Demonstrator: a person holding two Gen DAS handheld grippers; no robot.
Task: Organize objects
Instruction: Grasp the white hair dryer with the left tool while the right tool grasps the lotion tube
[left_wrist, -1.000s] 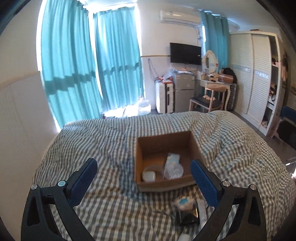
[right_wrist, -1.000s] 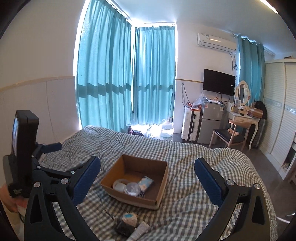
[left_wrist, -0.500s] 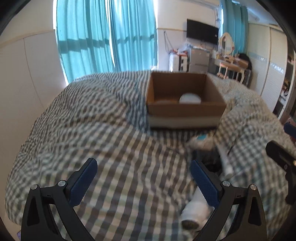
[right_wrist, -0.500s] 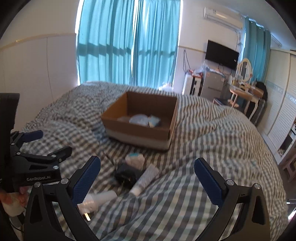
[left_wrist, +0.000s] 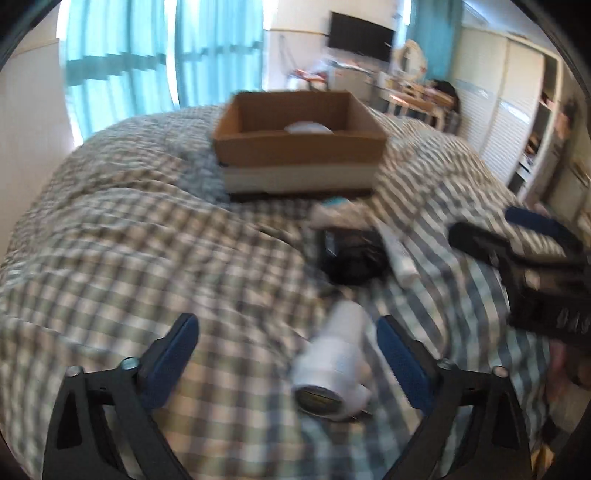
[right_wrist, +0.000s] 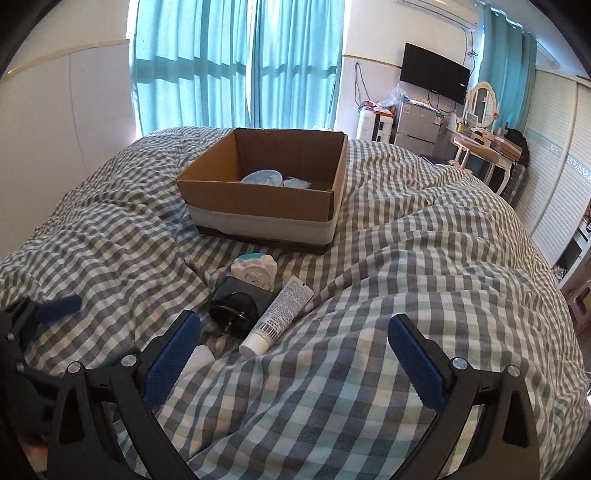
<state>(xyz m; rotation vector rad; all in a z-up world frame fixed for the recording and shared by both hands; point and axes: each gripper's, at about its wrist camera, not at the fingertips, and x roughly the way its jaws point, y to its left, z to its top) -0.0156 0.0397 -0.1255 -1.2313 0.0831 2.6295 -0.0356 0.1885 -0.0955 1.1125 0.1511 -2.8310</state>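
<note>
Both claws now sit lower, near the bed (right_wrist: 369, 258); the released left claw (left_wrist: 286, 354) straddles a white bottle (left_wrist: 332, 365) in front of the box (left_wrist: 299, 147); the right claw (right_wrist: 295, 354) gapes empty.

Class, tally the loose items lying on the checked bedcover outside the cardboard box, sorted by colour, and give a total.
White: 3 (white bottle, white tube, white jar with teal lid)
Black: 1 (black case)
Total: 4

Black gripper (right_wrist: 293, 354) frames, blue pads, silver screws
</note>
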